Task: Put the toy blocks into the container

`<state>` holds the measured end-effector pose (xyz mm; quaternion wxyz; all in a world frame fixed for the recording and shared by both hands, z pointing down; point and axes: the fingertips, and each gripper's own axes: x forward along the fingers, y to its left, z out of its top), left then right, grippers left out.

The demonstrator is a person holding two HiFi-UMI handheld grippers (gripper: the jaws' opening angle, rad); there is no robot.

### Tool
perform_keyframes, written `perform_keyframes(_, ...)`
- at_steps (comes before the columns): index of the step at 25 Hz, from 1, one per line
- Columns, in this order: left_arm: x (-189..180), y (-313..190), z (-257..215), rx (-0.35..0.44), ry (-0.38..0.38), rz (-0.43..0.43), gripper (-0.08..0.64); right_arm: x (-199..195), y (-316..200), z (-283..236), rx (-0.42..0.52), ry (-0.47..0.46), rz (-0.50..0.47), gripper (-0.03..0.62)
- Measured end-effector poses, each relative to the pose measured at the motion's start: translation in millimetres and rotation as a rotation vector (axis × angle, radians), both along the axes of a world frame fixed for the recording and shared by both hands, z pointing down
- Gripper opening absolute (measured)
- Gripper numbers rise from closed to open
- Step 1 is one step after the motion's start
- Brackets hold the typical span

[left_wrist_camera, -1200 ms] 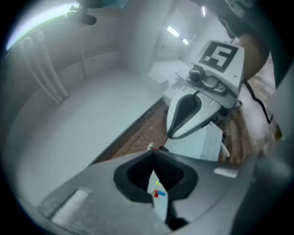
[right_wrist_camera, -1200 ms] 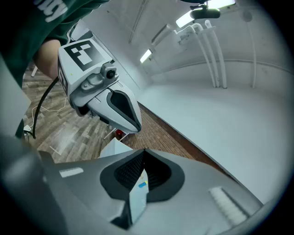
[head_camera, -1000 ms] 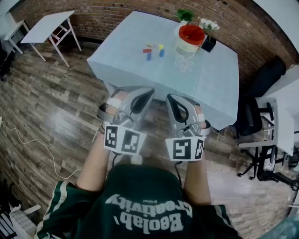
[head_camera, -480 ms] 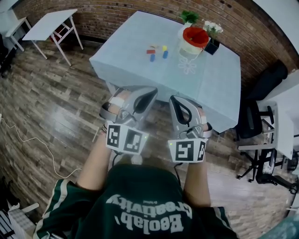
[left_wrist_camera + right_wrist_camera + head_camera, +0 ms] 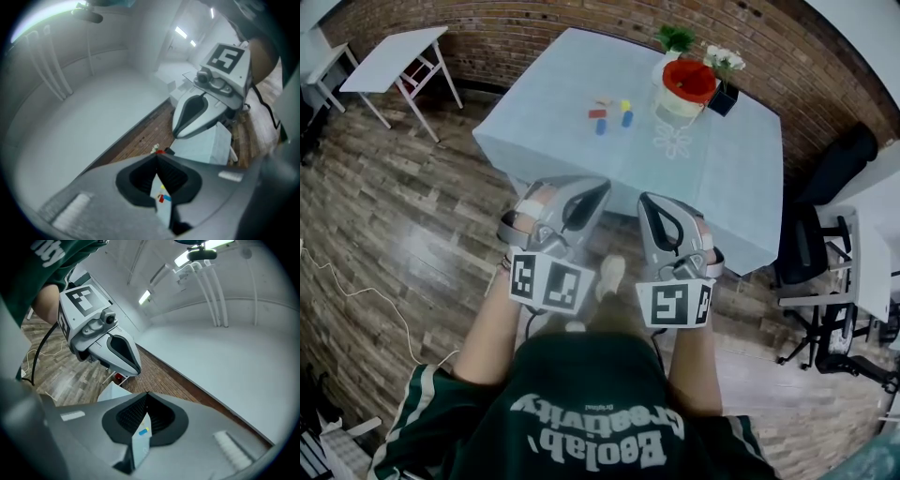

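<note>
Far ahead, a few small toy blocks lie on a table under a pale blue cloth (image 5: 553, 122): a red block (image 5: 597, 113), a yellow one (image 5: 624, 105) and two blue ones (image 5: 627, 119). The container, a cream bowl with a red rim (image 5: 688, 82), stands to their right. My left gripper (image 5: 596, 186) and right gripper (image 5: 645, 199) are held side by side over the wooden floor, well short of the table, both shut and empty. In the left gripper view the jaws (image 5: 157, 157) meet at the tips, with the blocks (image 5: 162, 197) showing tiny beyond them. The right gripper (image 5: 147, 395) looks the same.
Two potted plants (image 5: 675, 38) (image 5: 721, 64) stand behind the bowl and a white doily (image 5: 673, 142) lies in front of it. A white table (image 5: 390, 56) stands at the far left, black chairs (image 5: 811, 234) at the right. My shoe (image 5: 609, 277) shows between the grippers.
Both grippers have kept their shut pose side by side. The view has shifted slightly with a step, and a shoe now shows between the grippers.
</note>
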<state>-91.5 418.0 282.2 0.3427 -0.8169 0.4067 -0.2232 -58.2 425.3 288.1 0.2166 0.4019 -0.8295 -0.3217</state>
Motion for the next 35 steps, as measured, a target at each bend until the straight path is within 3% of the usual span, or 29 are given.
perform_keyframes(7,-1.7,-81.9,15.1,-0.014,-0.027,-0.049,0.002,3.1,-83.1,10.3,-0.002,-0.022,-0.036,0.006)
perform_keyframes(24,4.2,-358.8,37.9,-0.116,-0.066,-0.213,0.002,9.3,-369.5,11.0,-0.049,-0.042,-0.213,0.006)
perform_keyframes(35,-5.5,-421.2,55.1,-0.162,-0.090,-0.274,0.002,-4.2,-435.4,28.6,-0.088,-0.079,-0.280,0.006)
